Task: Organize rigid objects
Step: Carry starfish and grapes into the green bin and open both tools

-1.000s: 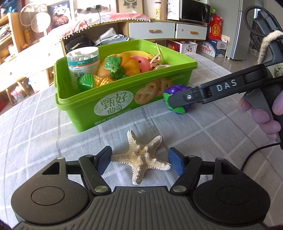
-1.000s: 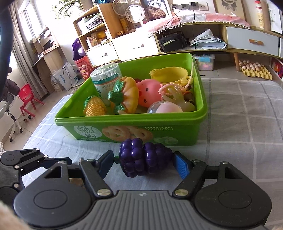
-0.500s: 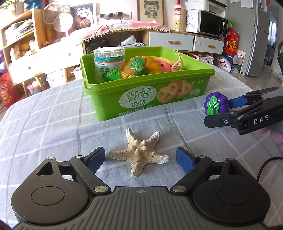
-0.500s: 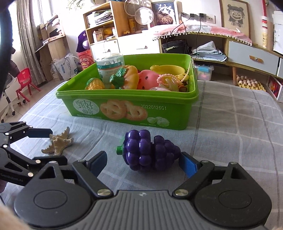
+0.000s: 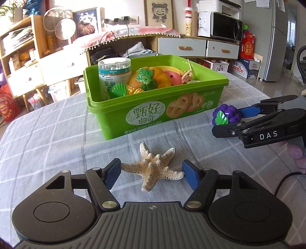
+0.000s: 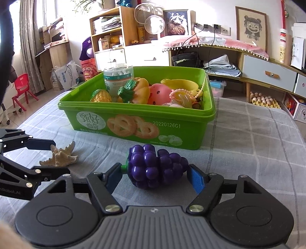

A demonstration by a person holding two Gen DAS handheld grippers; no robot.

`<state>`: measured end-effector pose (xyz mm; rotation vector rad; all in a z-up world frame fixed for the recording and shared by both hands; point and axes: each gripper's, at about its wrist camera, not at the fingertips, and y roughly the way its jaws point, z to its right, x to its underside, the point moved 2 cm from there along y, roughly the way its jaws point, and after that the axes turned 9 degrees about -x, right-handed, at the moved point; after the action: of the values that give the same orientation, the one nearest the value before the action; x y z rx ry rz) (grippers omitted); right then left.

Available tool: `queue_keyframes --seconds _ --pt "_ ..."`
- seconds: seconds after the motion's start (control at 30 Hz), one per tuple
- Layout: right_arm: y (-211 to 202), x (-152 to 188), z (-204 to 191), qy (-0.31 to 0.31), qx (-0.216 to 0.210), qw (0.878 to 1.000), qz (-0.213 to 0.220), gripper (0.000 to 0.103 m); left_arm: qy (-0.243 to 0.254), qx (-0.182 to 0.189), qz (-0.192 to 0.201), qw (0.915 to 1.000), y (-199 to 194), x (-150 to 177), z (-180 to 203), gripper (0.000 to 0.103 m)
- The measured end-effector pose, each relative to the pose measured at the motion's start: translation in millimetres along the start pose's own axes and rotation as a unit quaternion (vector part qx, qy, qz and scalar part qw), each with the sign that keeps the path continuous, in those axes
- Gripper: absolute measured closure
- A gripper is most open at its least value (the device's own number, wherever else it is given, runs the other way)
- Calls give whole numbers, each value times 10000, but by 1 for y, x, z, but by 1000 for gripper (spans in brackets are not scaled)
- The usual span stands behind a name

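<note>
Purple grapes [image 6: 155,165], beige starfish [image 5: 153,168], green box [image 5: 153,107], grey-checked cloth [image 5: 47,138].

Daylight fills both views, strong and natural. In the right wrist view it pours from a curtained window [image 6: 41,17] at the upper left, where the panes and the wall beside them bleach to near white. The left wrist view is a touch dimmer and bluer, with blown-out sunlit patches on the pale wooden shelving [image 5: 57,61] (detail there is lost). Shadows on the grey checked cloth of the table [image 5: 47,138] are soft: a faint one lies under the glossy green plastic box [image 5: 153,115], whose rim catches a mild sheen. Focus is sharp throughout, without motion blur. Fisheye distortion bends shelves and walls near the edges, and the corners darken.
</note>
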<state>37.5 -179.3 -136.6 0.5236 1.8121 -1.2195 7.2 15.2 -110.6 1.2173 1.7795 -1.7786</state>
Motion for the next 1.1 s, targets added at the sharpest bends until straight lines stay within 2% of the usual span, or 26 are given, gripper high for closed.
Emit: queue_keyframes --seconds 0.27,0.5,0.67,0.77,1.1 --pt "-19 -14 -3 -30 -78 9998 197 56 -133 348 280 9989 -19 -20 -3 34" --pt "-34 -52 4 246 -102 9974 668 55 -607 405 655 9952 -32 -58 -8 33" --pt "-21 -80 19 456 -56 9960 766 55 -665 401 695 9946 -17 -83 -6 33" --pt "-13 -89 23 426 -100 9962 756 55 -511 398 662 9957 -5 -91 -1 33" --pt "15 -92 36 528 -122 9968 580 55 -425 382 480 9972 33 -98 0 33"
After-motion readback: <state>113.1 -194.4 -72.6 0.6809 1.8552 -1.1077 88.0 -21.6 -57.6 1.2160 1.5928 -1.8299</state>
